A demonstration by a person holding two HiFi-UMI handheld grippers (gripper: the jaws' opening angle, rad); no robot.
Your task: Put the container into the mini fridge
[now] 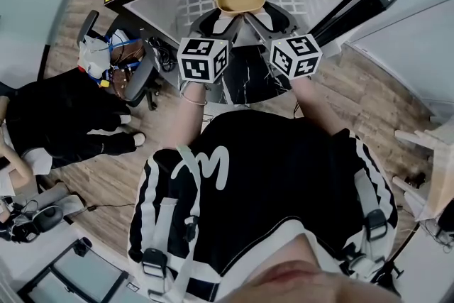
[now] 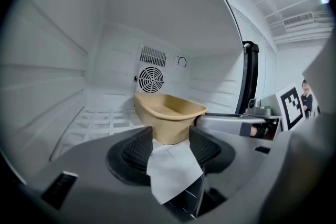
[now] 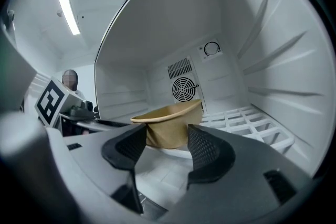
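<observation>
The container [image 2: 168,113] sits inside the mini fridge [image 2: 52,86], low and near the front, by the wire shelf [image 3: 252,123]; the left tool [image 2: 170,137] and the right tool [image 3: 167,139] are both released, jaws wide apart, with the container just ahead of their tips; whether any pad touches it I cannot tell. The likely risk is in backing out; a jaw catching the rim would drag or tip the light container towards the opening; left this far forward, it may foul the door.
</observation>
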